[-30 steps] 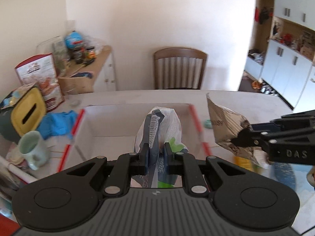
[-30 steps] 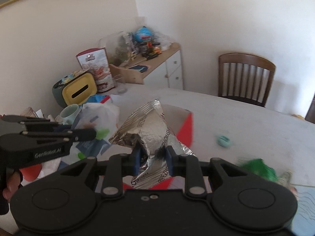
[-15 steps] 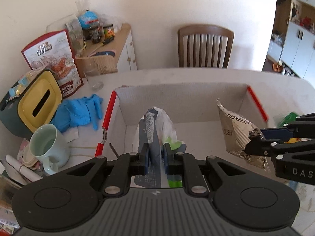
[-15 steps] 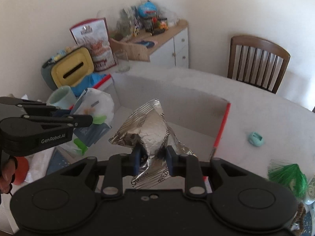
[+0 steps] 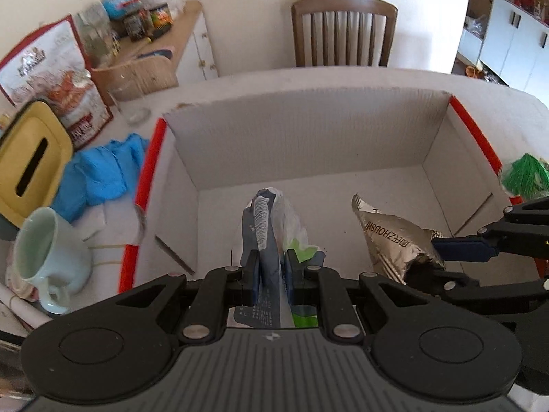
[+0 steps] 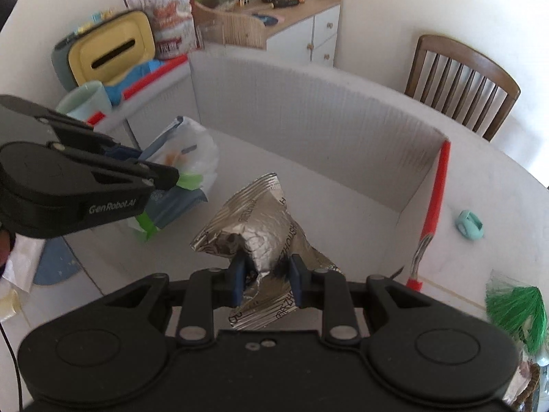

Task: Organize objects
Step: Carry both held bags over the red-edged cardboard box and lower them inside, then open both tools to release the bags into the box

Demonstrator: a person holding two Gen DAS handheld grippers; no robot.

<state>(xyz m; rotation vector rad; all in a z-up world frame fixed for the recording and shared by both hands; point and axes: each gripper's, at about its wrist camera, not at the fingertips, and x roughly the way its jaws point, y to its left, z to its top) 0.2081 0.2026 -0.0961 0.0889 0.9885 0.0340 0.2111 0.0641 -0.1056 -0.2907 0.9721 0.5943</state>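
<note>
My left gripper (image 5: 271,267) is shut on a blue, white and green plastic packet (image 5: 271,219), which hangs over the floor of an open white cardboard box (image 5: 308,134) with red edges. My right gripper (image 6: 266,274) is shut on a crumpled silver foil bag (image 6: 254,223), held inside the same box (image 6: 308,110) to the right of the packet. In the left wrist view the foil bag (image 5: 391,237) and the right gripper (image 5: 442,261) show at the right. In the right wrist view the packet (image 6: 185,158) and the left gripper (image 6: 168,171) show at the left.
Left of the box lie blue gloves (image 5: 99,171), a pale green mug (image 5: 44,257), a yellow-lidded tissue box (image 5: 31,161) and a red and white bag (image 5: 58,82). To its right are a green tuft (image 6: 514,309) and a small teal object (image 6: 470,225). A wooden chair (image 5: 343,31) stands behind the table.
Both grippers have come forward and down with their bags, from above the near edge of the box to low inside it. Neither grip has altered.
</note>
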